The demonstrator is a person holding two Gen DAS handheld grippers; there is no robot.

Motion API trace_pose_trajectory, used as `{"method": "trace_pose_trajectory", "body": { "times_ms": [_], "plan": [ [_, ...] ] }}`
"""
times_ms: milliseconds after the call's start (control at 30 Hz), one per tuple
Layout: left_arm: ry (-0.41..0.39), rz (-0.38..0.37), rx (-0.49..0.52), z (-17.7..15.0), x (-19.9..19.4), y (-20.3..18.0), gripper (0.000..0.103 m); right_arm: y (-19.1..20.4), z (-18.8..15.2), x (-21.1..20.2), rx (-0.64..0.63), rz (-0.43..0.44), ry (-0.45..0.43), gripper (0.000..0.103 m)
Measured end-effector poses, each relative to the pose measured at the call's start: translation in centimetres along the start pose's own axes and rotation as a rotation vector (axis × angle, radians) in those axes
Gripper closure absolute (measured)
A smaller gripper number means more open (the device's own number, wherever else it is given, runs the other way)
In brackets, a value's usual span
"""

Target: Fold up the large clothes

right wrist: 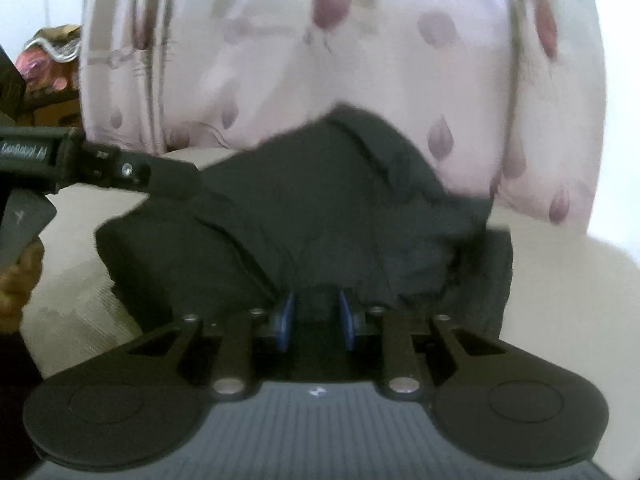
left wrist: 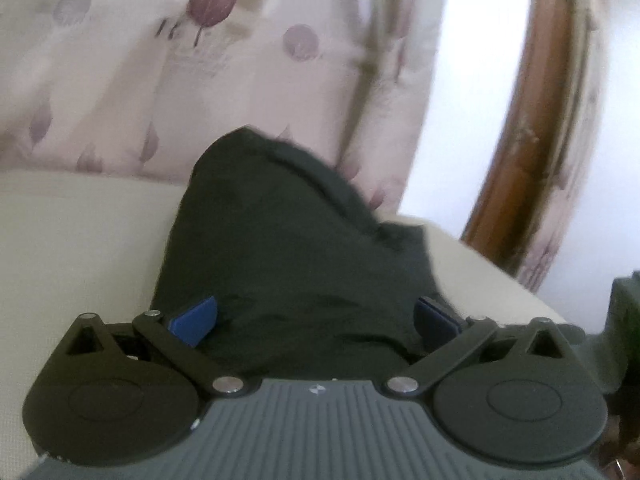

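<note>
A dark, nearly black garment (left wrist: 288, 248) lies bunched on a cream surface (left wrist: 72, 240). In the left wrist view my left gripper (left wrist: 316, 320) has its blue pads (left wrist: 196, 320) spread wide, with the cloth lying between and over them. In the right wrist view the garment (right wrist: 320, 220) is a crumpled heap. My right gripper (right wrist: 316, 320) has its blue pads (right wrist: 285, 320) close together with a fold of the dark cloth pinched between them. The left gripper's body (right wrist: 100, 168) reaches in from the left, touching the garment's upper left edge.
A pale pink curtain (left wrist: 200, 60) with purple leaf prints hangs behind the surface. A brown wooden frame (left wrist: 532, 120) stands at the right. In the right wrist view, a cluttered shelf (right wrist: 48, 60) shows at far left. The cream surface (right wrist: 560, 300) extends to the right.
</note>
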State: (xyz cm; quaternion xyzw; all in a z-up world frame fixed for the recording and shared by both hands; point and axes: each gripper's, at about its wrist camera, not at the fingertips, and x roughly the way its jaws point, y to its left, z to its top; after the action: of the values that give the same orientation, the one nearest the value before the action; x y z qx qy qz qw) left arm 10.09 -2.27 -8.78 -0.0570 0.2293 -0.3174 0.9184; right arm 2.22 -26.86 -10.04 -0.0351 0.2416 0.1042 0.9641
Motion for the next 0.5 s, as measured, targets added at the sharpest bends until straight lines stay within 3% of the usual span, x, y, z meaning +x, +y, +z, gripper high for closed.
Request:
{"method": "trace_pose_trajectory", "body": {
  "times_ms": [200,333,500],
  "plan": [
    [0.032,0.107,-0.027,0.3,1.1,0.7,0.000,0.0,-1.3,1.9,0.008,0.008,0.027,0.080],
    [0.067,0.153,-0.042,0.4,1.5,1.3,0.000,0.2,-1.4,3.0,0.067,0.047,0.028,0.080],
    [0.086,0.173,-0.046,0.4,1.5,1.6,0.000,1.7,-2.7,2.5,0.043,0.032,0.001,0.080]
  ]
}}
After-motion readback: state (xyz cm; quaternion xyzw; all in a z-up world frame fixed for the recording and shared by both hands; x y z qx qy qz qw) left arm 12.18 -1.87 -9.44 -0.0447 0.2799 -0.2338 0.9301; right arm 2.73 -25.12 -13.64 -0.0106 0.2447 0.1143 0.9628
